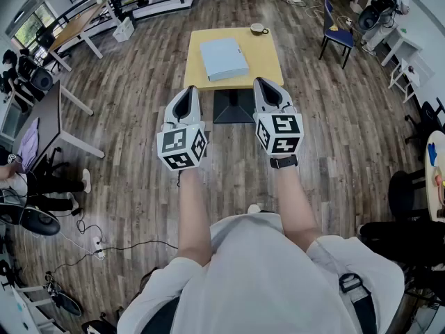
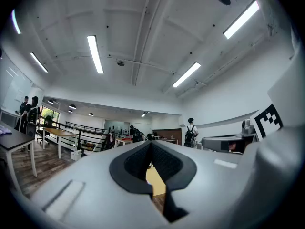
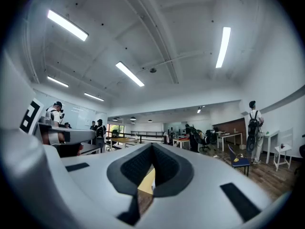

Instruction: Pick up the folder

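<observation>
A pale blue folder point(image 1: 224, 58) lies flat on a small yellow table point(image 1: 264, 65) ahead of me. Both grippers are held level at chest height, short of the table's near edge. My left gripper point(image 1: 188, 93) is shut with nothing in it. My right gripper point(image 1: 263, 86) is shut and empty too. In the left gripper view the closed jaws leave only a sliver of the yellow table point(image 2: 156, 181) showing. Through the closed jaws of the right gripper view I see a similar sliver of table point(image 3: 147, 182).
A cup on a saucer point(image 1: 259, 28) stands at the table's far right corner. The table's dark pedestal base point(image 1: 233, 106) sits on the wood floor. A blue chair point(image 1: 338, 35) is to the right, desks point(image 1: 76, 26) to the left, and people stand about the room.
</observation>
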### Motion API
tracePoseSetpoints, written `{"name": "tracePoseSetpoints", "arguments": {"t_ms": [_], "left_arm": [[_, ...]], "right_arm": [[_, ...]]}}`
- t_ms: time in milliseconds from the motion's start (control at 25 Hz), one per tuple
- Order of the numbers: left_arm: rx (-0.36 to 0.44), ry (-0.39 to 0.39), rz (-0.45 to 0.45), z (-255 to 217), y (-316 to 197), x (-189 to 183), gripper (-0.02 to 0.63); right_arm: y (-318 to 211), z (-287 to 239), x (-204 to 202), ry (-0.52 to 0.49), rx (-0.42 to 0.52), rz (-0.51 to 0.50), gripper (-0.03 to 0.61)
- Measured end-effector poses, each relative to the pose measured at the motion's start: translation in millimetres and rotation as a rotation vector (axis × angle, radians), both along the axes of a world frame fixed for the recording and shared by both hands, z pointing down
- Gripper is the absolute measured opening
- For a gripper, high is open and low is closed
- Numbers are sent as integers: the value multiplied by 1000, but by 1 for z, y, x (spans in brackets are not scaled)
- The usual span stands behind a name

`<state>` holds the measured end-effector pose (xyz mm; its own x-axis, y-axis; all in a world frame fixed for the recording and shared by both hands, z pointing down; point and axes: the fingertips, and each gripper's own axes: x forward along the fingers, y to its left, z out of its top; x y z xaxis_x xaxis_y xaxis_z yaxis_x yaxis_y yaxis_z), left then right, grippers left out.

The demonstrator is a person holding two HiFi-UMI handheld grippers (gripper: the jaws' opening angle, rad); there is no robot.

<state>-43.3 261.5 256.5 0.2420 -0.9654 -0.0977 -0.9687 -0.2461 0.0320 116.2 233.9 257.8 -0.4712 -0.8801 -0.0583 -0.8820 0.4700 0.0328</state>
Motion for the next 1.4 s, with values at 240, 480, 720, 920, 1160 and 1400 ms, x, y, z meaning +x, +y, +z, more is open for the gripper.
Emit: {"name": "tracePoseSetpoints", "arguments": {"t_ms": [240,480,720,920,1160,1400], "left_arm": [[-2,4,1,0,-28,24,9],[-14,-15,2,14,-49,48,9],[-30,-31,0,25,-80,49,9],[-22,-36,0,34,-130,38,9],[12,20,10,29,-232,3,9],[14,27,58,27,-333,-19,9]], "right_arm": [[-23,-4,18,3,12,-10,11],[-40,11,34,10,13,-82,11],[-81,26,39,-49,-33,-88,11],[-134,35,27,-63,-44,-92,11],[-224,29,-4,-22,-20,-81,11],[-318,27,-40,15,-16,-49,11]]}}
